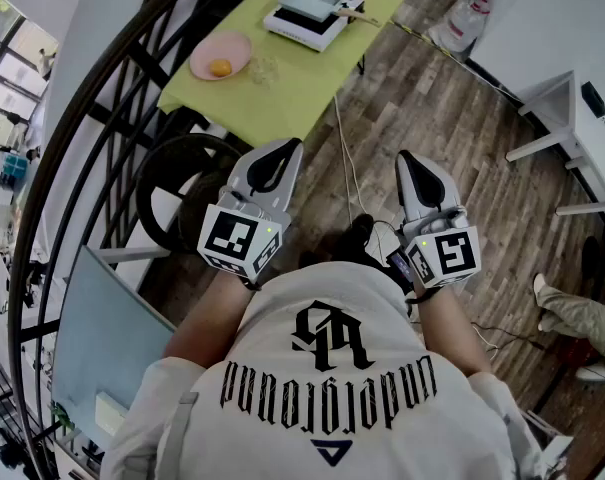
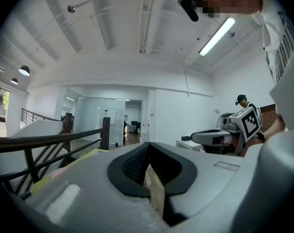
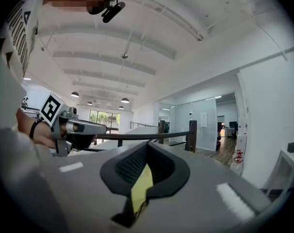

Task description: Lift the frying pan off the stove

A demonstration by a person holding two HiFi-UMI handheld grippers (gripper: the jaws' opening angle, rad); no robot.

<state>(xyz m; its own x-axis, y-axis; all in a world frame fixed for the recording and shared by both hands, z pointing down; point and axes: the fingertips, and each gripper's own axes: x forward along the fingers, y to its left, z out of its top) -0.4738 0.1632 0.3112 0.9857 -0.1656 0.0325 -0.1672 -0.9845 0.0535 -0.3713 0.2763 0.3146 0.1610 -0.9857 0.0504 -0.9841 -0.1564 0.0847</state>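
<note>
While the left gripper is held level out front: jaws squeezed fully together, nothing in them, lol
right gripper: same deal, jaws flat against each other, holding zilch, level, alongside the left one with a gap between them
cable: thin and white, runs through that gap and on away from the tips toward the table
floor: wood planks under and ahead of both tools
railing: dark curved bars off to the left gripper's outer side
table: lime green, well ahead of both sets of tips
plate: pink, on the table's nearer left part, with a small orange thing on it
stove: white and flat, further back on the table than the plate
frying pan: sitting on the stove, handle poking out toward the right gripper's side, well apart from both tools
</note>
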